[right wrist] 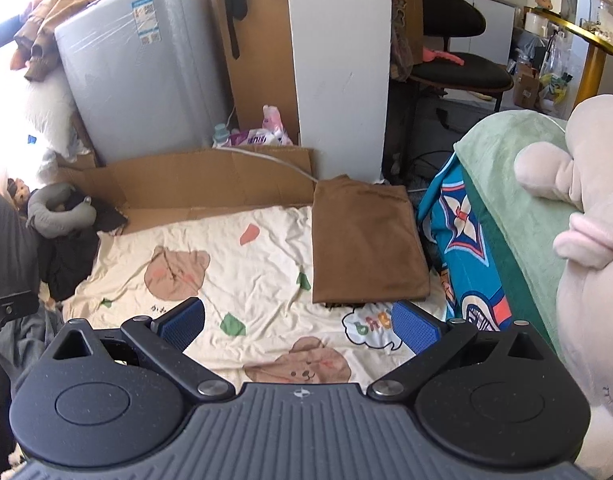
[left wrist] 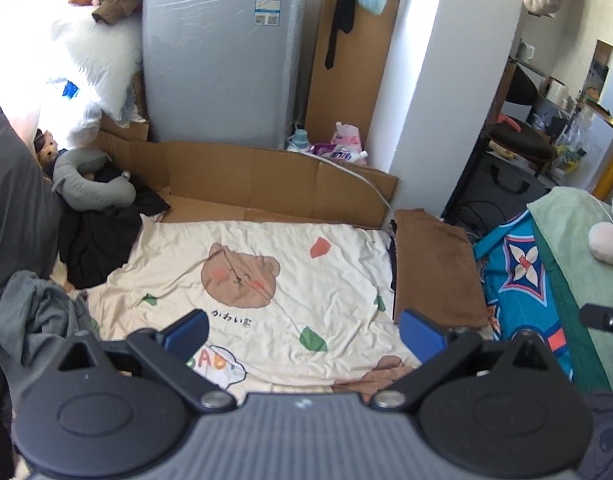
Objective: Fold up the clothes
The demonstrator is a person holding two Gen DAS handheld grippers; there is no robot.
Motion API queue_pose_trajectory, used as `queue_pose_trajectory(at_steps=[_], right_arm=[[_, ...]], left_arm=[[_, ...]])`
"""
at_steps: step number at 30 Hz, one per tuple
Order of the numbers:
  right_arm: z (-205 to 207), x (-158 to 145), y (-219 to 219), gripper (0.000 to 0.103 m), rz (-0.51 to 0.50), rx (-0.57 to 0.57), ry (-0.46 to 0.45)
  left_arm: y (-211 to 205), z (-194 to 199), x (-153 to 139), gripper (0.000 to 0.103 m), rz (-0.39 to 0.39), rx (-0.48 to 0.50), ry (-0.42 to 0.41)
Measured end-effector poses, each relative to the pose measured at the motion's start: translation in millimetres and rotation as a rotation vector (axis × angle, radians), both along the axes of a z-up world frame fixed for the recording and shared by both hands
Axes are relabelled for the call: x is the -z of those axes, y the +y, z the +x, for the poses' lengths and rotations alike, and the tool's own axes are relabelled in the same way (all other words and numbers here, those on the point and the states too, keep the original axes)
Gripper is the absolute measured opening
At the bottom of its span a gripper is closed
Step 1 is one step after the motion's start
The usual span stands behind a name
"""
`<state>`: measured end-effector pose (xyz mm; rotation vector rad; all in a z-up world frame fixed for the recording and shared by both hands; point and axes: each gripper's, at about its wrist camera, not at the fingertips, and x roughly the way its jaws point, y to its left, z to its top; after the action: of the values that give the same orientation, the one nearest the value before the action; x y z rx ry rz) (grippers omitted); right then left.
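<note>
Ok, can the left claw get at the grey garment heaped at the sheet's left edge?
Probably yes. The left claw is open and empty, and the grey garment lies uncovered just to its left, nothing between them.

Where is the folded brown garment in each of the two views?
Left wrist view: the brown garment lies right of centre, on the right edge of the bear sheet.
Right wrist view: the brown garment lies at centre right, above the right fingertip.
Shared landmark: the grey washer, behind the cardboard in both.
</note>
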<state>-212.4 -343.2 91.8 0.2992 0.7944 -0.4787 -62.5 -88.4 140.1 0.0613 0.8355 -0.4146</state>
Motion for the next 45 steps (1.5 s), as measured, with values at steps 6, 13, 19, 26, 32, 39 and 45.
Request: queue_pose_trajectory(at_steps=[6, 13, 19, 26, 32, 39, 45], right_arm=[[-1, 16, 6, 0.102, 0.010, -0.014, 0.033], [-3, 35, 17, 0.102, 0.000, -0.039, 0.082], [-4, 39, 20, 0.102, -0.004, -0.046, 0.082], [0, 44, 23, 0.102, 0.013, -0.076, 0.088], [2, 47, 25, 0.102, 0.056, -0.107, 0.081], [7, 53, 29, 0.102, 0.118, -0.150, 0.071], [14, 60, 30, 0.102, 0.175, -0.165, 0.059]], left_arm=[[-10, -10, 12, 0.103, 0.023, 0.012, 0.010], [-15, -15, 25, 0.103, 0.037, 0.012, 0.017], [-17, -21, 31, 0.102, 0.035, 0.010, 0.001], [-16, -28, 37, 0.102, 0.046, -0.034, -0.009], [-18, -32, 43, 0.102, 0.067, -0.071, -0.009], [-19, -35, 47, 0.102, 0.112, -0.107, -0.035], [-25, -34, 55, 0.103, 0.146, -0.105, -0.020]])
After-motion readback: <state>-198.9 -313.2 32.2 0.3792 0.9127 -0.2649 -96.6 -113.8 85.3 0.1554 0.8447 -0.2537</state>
